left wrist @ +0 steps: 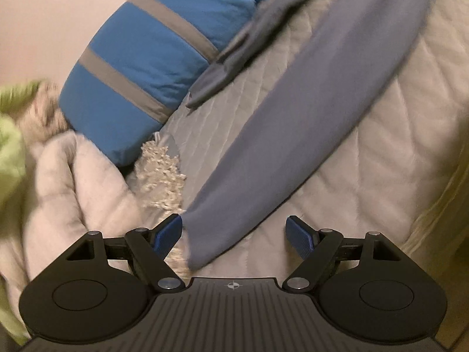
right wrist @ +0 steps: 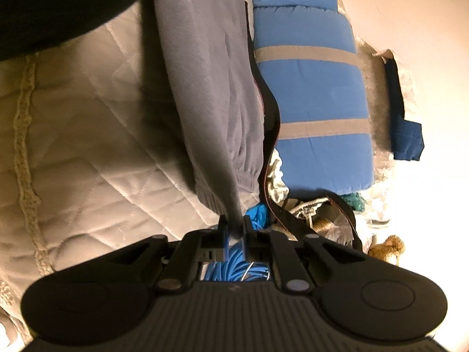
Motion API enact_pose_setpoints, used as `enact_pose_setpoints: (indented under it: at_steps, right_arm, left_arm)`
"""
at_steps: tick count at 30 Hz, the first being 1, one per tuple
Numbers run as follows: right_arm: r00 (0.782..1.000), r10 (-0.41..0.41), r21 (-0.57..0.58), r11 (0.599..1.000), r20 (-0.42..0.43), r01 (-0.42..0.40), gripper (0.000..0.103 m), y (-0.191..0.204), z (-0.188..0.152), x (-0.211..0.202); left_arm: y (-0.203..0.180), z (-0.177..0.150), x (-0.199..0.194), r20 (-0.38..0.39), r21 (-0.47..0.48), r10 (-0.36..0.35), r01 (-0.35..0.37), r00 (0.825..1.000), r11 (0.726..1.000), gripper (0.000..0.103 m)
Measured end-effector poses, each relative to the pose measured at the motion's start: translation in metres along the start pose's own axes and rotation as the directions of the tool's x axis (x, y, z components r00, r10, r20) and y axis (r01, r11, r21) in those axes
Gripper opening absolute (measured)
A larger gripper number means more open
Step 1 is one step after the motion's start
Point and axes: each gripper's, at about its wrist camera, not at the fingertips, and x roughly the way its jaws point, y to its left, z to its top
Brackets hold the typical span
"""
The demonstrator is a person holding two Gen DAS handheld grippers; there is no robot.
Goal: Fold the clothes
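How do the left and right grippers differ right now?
The left gripper has its jaws wide apart, while the right gripper has them nearly closed. The left grips nothing, with the grey garment's end lying between its jaws; the right pinches a fold of that garment. Both point over the quilted bedspread.

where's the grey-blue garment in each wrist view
Left wrist: the grey-blue garment runs diagonally from top right to the open left gripper.
Right wrist: it hangs top centre, pinched in the right gripper.
Shared landmark: the blue pillow with grey stripes.
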Motion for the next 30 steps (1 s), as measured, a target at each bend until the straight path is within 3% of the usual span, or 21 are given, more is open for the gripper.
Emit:
enact_pose_setpoints:
  at_steps: [4, 8, 10, 11, 12, 14, 16, 17, 19, 22, 26, 27, 29, 30]
  right_arm:
    - [1.0, 0.001, 0.023, 1.0, -0.017, 0.0, 0.001, -0.003, -0.004, 0.0]
    - [0.999, 0.012, 0.044, 0.999, -0.033, -0.011, 0.001, 0.0, -0.009, 0.001]
    - [0.999, 0.024, 0.034, 0.999, -0.039, -0.023, 0.001, 0.005, -0.01, 0.001]
    - [0.999, 0.029, 0.029, 0.999, -0.042, -0.028, 0.007, 0.009, -0.011, 0.001]
    - [0.998, 0.037, 0.025, 0.999, -0.044, -0.036, 0.014, 0.013, -0.011, 0.0]
    - [0.998, 0.053, 0.01, 0.999, -0.03, -0.053, 0.04, 0.02, -0.011, -0.006]
    - [0.997, 0.071, -0.009, 0.997, -0.007, -0.071, 0.059, 0.028, -0.01, -0.014]
    - [0.996, 0.084, -0.019, 0.996, 0.008, -0.084, 0.066, 0.032, -0.009, -0.018]
    - [0.994, 0.102, -0.045, 0.994, 0.036, -0.101, 0.07, 0.042, -0.006, -0.025]
    - [0.99, 0.125, -0.106, 0.987, 0.063, -0.118, 0.07, 0.062, -0.001, -0.029]
    - [0.995, 0.065, -0.147, 0.988, 0.075, -0.053, 0.064, 0.08, 0.007, -0.026]
    - [0.996, 0.057, -0.155, 0.987, 0.074, -0.045, 0.06, 0.082, 0.008, -0.025]
    - [0.996, 0.071, -0.178, 0.982, 0.06, -0.06, 0.035, 0.088, 0.011, -0.02]
    - [0.995, 0.086, -0.186, 0.98, 0.05, -0.076, 0.028, 0.091, 0.012, -0.017]
  left_arm:
    - [-0.016, 0.0, 0.008, 0.032, 0.196, 0.05, -0.055, 0.998, 0.979, 0.077]
    - [-0.028, 0.008, 0.015, 0.038, 0.296, 0.082, -0.09, 0.996, 0.951, 0.076]
    - [-0.033, 0.009, 0.017, 0.032, 0.325, 0.071, -0.078, 0.997, 0.943, 0.061]
    - [-0.035, 0.009, 0.018, 0.018, 0.331, 0.053, -0.056, 0.998, 0.942, 0.036]
    - [-0.038, 0.009, 0.019, 0.003, 0.338, 0.034, -0.033, 0.999, 0.941, 0.017]
    - [-0.045, 0.01, 0.021, -0.016, 0.358, 0.018, -0.011, 1.0, 0.934, 0.007]
    - [-0.051, 0.011, 0.023, -0.019, 0.37, 0.036, -0.027, 0.999, 0.929, 0.005]
    - [-0.051, 0.011, 0.023, -0.019, 0.366, 0.037, -0.027, 0.999, 0.93, 0.005]
    - [-0.05, 0.01, 0.024, -0.019, 0.363, 0.036, -0.027, 0.999, 0.932, 0.005]
    - [-0.049, 0.01, 0.025, -0.015, 0.369, 0.042, -0.034, 0.999, 0.929, 0.008]
    - [-0.058, 0.01, 0.025, -0.009, 0.394, 0.08, -0.07, 0.997, 0.916, 0.008]
    - [-0.058, 0.01, 0.025, -0.009, 0.392, 0.083, -0.073, 0.996, 0.917, 0.008]
    - [-0.058, 0.011, 0.025, -0.009, 0.378, 0.082, -0.073, 0.997, 0.923, 0.008]
    - [-0.057, 0.011, 0.025, -0.01, 0.365, 0.079, -0.07, 0.997, 0.929, 0.006]
